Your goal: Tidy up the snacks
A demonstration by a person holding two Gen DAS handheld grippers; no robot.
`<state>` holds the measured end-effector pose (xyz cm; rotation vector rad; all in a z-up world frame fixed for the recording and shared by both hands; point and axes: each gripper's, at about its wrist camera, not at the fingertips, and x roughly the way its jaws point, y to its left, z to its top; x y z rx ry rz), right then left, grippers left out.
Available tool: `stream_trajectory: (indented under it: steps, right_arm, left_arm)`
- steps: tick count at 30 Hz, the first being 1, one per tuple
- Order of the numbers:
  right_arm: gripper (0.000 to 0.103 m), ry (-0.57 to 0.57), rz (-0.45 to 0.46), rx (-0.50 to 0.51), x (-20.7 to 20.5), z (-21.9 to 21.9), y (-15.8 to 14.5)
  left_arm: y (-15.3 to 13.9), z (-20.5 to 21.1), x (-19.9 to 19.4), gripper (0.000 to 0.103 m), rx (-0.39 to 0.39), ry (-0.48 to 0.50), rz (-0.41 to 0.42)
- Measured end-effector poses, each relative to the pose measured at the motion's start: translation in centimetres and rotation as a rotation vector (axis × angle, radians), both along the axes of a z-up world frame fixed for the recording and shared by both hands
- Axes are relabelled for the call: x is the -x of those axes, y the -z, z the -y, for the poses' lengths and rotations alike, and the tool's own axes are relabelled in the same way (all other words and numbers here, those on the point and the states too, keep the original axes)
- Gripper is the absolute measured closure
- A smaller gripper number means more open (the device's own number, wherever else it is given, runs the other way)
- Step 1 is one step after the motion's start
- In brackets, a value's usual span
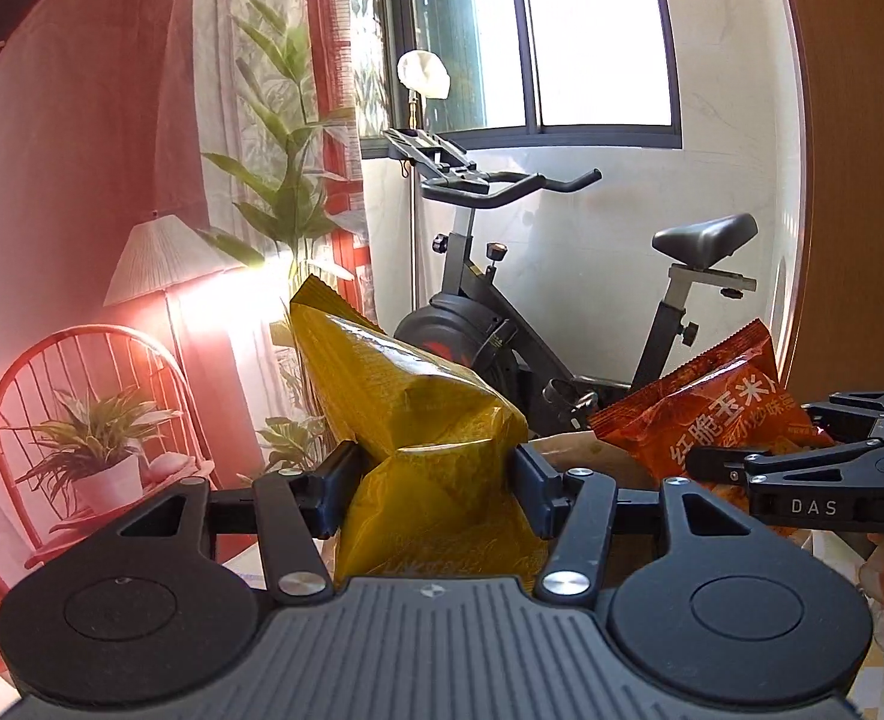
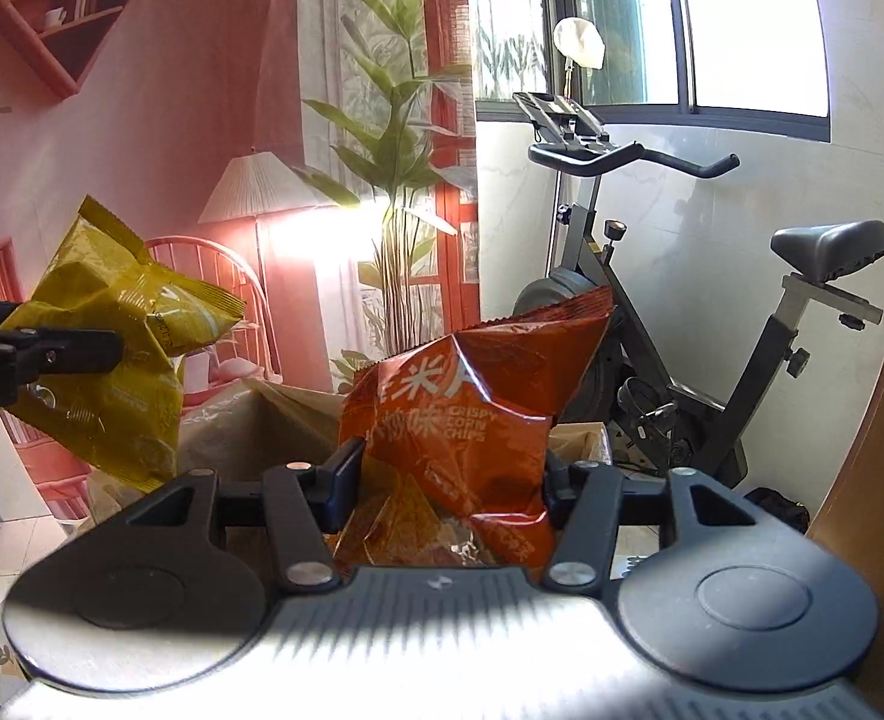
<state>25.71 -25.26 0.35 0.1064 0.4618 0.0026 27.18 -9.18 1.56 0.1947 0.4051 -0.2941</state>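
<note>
My left gripper [image 1: 436, 489] is shut on a yellow snack bag [image 1: 406, 408], pinching its waist so the foil creases; the bag stands upright and is held in the air. The same yellow snack bag [image 2: 106, 360] shows at the left of the right wrist view, with the left gripper's fingers [image 2: 76, 351] clamped on it. My right gripper [image 2: 448, 480] is shut on an orange-red corn chips bag [image 2: 472, 396], also lifted. That orange-red bag [image 1: 700, 414] and the right gripper's fingers [image 1: 736, 465] appear at the right of the left wrist view.
A brown paper bag or box [image 2: 274, 414] with an open top sits just below and behind both snack bags. Beyond stand an exercise bike [image 1: 562, 324], a floor lamp [image 1: 160, 258], a red chair with a potted plant [image 1: 100, 450], and a window.
</note>
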Motion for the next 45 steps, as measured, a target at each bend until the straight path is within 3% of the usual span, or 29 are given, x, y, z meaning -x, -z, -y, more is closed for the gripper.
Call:
stream_trajectory:
  steps: [6, 8, 10, 15, 19, 29, 31, 34, 41, 45]
  right_arm:
    - [0.042, -0.002, -0.067, -0.014, -2.6, 0.6, 1.8]
    - [0.034, -0.009, -0.077, -0.015, -2.9, 0.6, 2.2]
    - [0.025, -0.008, -0.071, -0.018, -2.9, 0.6, 2.2]
    - [0.013, -0.01, -0.033, -0.032, -2.0, 0.2, 1.6]
    - [0.0, -0.022, 0.002, -0.031, -0.8, -0.6, 1.0]
    - [0.0, -0.138, 0.083, -0.029, 4.2, -3.7, 0.5]
    - [0.0, -0.162, 0.099, -0.039, 5.7, -4.1, 0.9]
    - [0.0, -0.144, 0.078, -0.023, 7.5, -4.6, 1.6]
    - [0.001, -0.075, 0.026, -0.05, 11.0, -4.8, 4.8]
    - [0.002, -0.035, -0.036, -0.003, 11.8, -5.3, 7.0]
  left_arm:
    - [2.7, 0.8, -3.7, 0.038, 0.018, -0.004, -0.1]
    - [3.2, 0.8, -3.8, 0.024, 0.015, -0.015, -0.091]
    - [3.3, 0.2, -3.6, 0.015, 0.053, -0.018, -0.08]
    - [3.4, -2.1, -3.2, 0.01, 0.206, -0.044, -0.104]
    - [3.4, -3.3, -2.2, 0.009, 0.226, -0.076, -0.1]
    - [2.1, -5.8, 2.2, 0.009, 0.214, -0.13, -0.039]
    - [2.2, -6.3, 3.2, 0.009, 0.18, -0.166, -0.042]
    - [2.6, -7.5, 4.6, 0.009, 0.143, -0.244, -0.062]
    - [4.9, -10.9, 9.1, 0.009, 0.175, -0.319, -0.041]
    - [6.7, -11.8, 10.1, 0.01, 0.191, -0.371, -0.085]
